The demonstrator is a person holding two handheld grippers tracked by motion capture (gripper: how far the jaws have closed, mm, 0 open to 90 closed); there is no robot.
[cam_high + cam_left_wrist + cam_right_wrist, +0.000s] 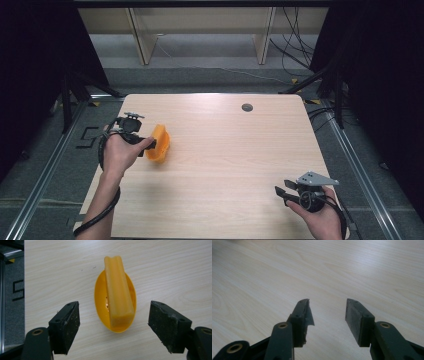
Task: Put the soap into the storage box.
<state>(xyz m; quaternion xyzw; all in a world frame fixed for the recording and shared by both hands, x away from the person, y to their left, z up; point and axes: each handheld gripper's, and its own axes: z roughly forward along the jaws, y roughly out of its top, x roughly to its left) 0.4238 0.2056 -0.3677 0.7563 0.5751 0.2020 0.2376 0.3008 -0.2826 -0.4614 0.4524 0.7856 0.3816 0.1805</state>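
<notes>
An orange-yellow scoop (161,142) with an oval bowl and a thick, blocky handle lies on the light wooden table (230,150), near its left side. My left gripper (150,145) hovers right at it, held in a hand that comes in from the lower left. In the left gripper view the scoop (117,297) sits between and beyond the two pads (71,322), which stand wide apart and clear of it, so my left gripper (114,304) is open. My right gripper (284,189) rests low at the table's front right, and in its own view the right gripper (327,301) is open over bare wood.
A round grey cable grommet (247,107) is set into the table's far side. Black curtains flank the table. Wooden frame legs (142,37) and loose cables (295,45) lie on the floor behind it.
</notes>
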